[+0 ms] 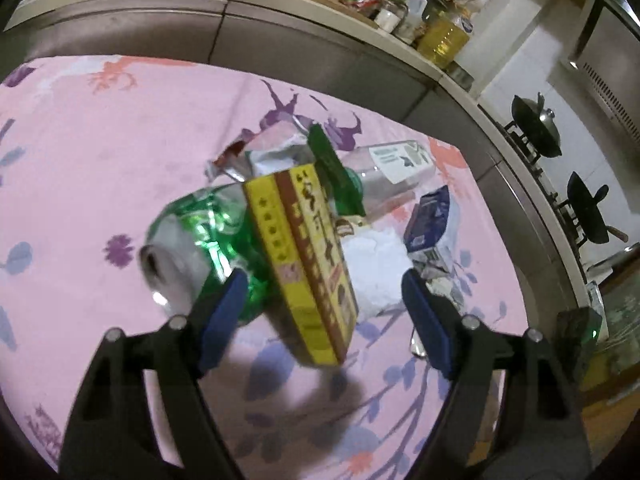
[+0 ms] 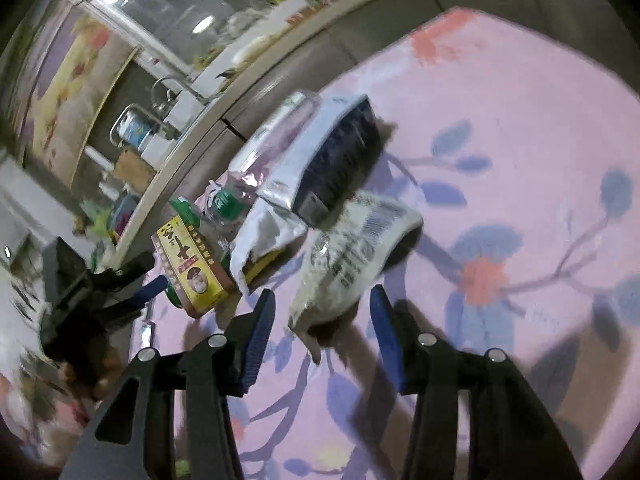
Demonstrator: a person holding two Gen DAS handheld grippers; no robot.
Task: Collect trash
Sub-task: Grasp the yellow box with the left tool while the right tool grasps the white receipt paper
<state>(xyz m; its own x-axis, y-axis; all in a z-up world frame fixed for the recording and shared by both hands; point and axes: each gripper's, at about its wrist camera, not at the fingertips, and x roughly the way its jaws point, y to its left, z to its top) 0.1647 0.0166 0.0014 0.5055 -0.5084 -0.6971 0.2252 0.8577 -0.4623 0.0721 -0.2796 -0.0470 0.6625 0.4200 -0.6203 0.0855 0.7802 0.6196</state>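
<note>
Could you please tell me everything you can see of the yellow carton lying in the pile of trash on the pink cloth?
The yellow carton is a long cardboard box, yellow with a brown-red band of large lettering and a small round portrait near one end. It looks intact, lying tilted on the flowered pink cloth, leaning on a crushed green can, with crumpled white paper on its other side. The left gripper is open, its blue fingers either side of the carton without touching it.

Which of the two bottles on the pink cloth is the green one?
The green bottle lying on its side left of the yellow box. The other, the clear bottle, lies behind the box and has only a green cap.
</note>
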